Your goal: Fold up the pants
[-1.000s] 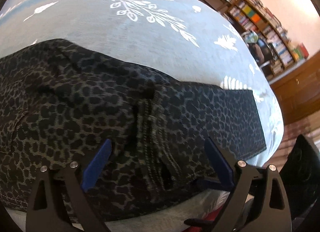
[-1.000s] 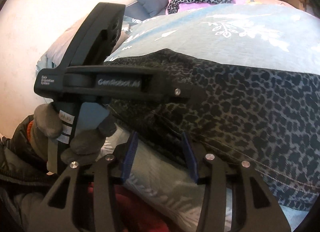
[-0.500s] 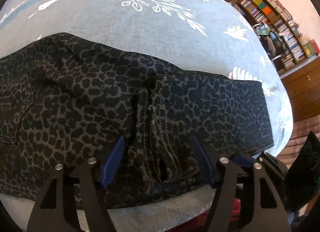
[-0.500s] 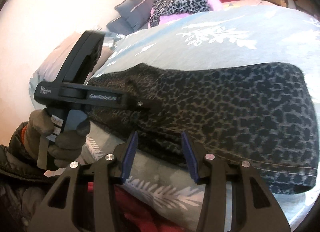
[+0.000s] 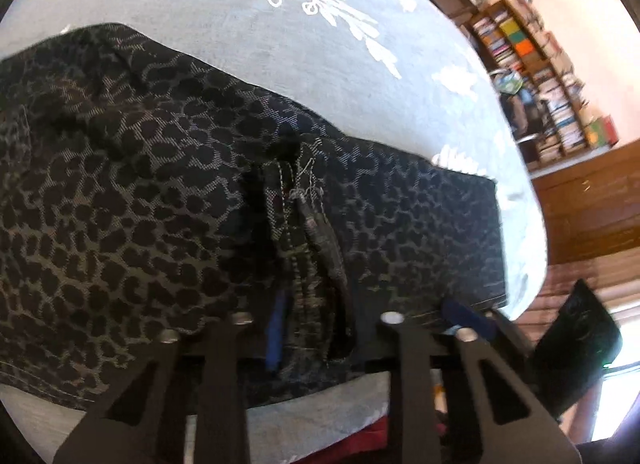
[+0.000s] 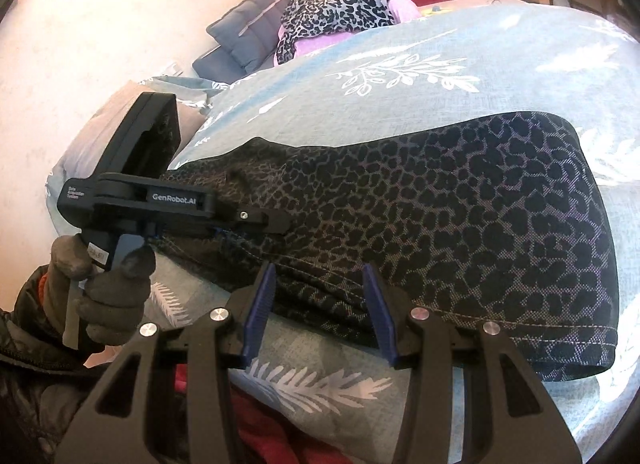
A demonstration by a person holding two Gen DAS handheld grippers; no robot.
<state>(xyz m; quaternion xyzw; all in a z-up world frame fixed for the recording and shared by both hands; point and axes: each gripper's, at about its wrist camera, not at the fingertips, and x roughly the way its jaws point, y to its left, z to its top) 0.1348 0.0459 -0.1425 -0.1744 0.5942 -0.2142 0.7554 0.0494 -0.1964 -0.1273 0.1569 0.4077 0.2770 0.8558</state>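
Dark leopard-print pants (image 5: 140,216) lie flat across a light blue bedspread (image 5: 248,64); they also show in the right wrist view (image 6: 460,216). My left gripper (image 5: 308,328) is shut on the pants' near edge at the fly seam; one blue pad (image 5: 276,332) shows against the cloth. In the right wrist view the left gripper (image 6: 224,230) bites the waist edge, held by a gloved hand. My right gripper (image 6: 320,312) is open, its blue pads astride the pants' near hem, not closed on it.
Pillows and a leopard-print cloth (image 6: 336,12) lie at the head of the bed. Bookshelves (image 5: 540,76) and a wooden cabinet (image 5: 592,200) stand past the bed's right edge. The bed's near edge (image 6: 320,384) drops to red fabric below.
My left gripper has moved in onto the pants' near edge and closed on the fly seam. My right gripper has kept its opening and now sits at the hem.
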